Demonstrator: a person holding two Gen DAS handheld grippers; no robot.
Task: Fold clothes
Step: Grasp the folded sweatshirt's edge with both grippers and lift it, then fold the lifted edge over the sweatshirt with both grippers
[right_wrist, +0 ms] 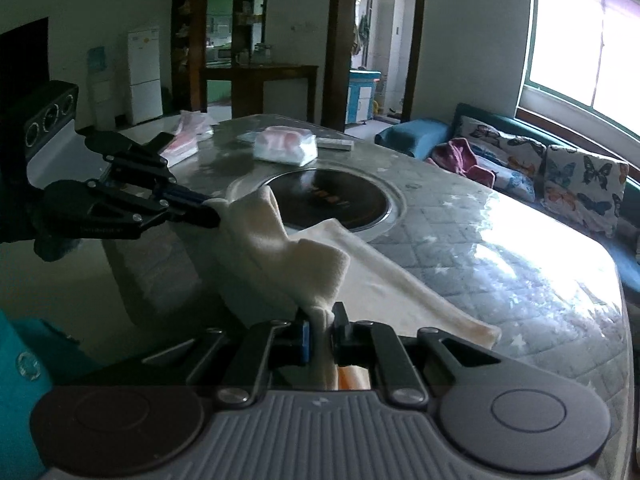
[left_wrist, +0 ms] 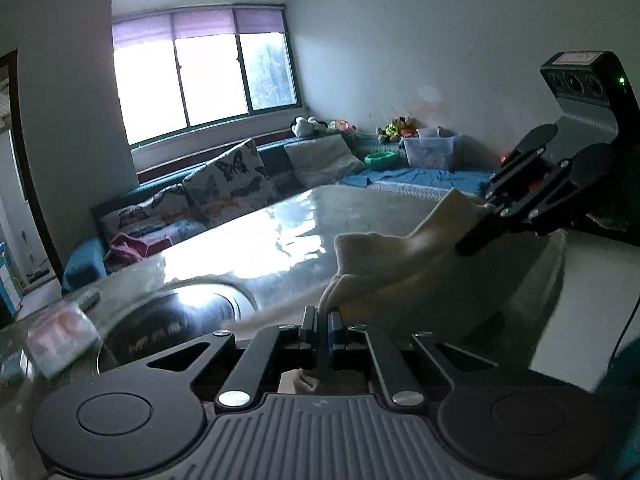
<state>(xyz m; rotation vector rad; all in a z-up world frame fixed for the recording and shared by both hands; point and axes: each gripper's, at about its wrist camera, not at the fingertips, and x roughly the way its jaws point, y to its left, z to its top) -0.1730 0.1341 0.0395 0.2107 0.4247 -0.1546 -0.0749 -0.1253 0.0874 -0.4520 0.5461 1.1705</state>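
Both grippers are clamped on the same cream garment (right_wrist: 304, 264), and it hangs between them like a little hammock over the near edge of the desk (right_wrist: 500, 240). The left gripper (left_wrist: 323, 326) has its jaws pinched tight on a bunched corner of the cloth; the right gripper (right_wrist: 320, 330) is closed on another bunch, with fabric squeezed up between its blue pads. In the right wrist view the far part of the garment lies flat on the quilted desk cover, reaching toward the dark round inset (right_wrist: 320, 196), while the gripped end is lifted clear. Holding two corners apart like this keeps the edge taut, which, by my reading, suits carrying it over the flat part to lay a fold. Whether this is an early fold or a later one, the pictures cannot settle. A wrapped white packet (right_wrist: 286, 144) sits beyond the inset, well apart from the cloth, and so out of the way.
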